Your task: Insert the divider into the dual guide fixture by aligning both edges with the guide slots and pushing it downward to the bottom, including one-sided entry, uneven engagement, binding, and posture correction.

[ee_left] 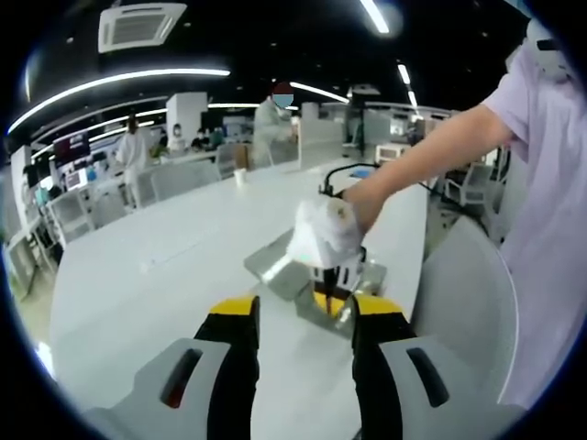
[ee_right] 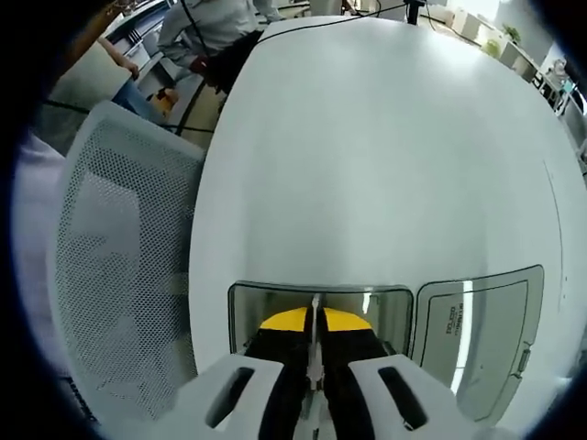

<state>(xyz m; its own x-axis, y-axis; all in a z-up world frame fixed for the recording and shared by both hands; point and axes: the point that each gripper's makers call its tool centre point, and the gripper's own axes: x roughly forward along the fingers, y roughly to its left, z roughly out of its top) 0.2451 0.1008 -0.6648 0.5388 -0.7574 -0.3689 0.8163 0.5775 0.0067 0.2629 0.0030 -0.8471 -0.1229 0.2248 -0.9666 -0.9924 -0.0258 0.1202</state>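
Observation:
In the right gripper view my right gripper [ee_right: 315,341] is shut on a thin divider [ee_right: 315,312], seen edge-on and upright between the yellow-tipped fingers. It sits over a shiny rectangular guide fixture [ee_right: 275,291] on the white table [ee_right: 385,156]; how deep the divider sits I cannot tell. In the left gripper view a gloved hand [ee_left: 323,231] holds that right gripper [ee_left: 331,297] down over the metal fixture [ee_left: 275,264]. My left gripper [ee_left: 305,323] hangs open just short of the fixture, nothing between its fingers.
A second shiny tray with a label [ee_right: 477,332] lies right beside the fixture. A white mesh chair [ee_right: 119,266] stands at the table's edge. The person's arm [ee_left: 431,151] reaches in from the right. Other people [ee_left: 275,115] and desks are far behind. A small cup [ee_left: 240,176] stands farther along the table.

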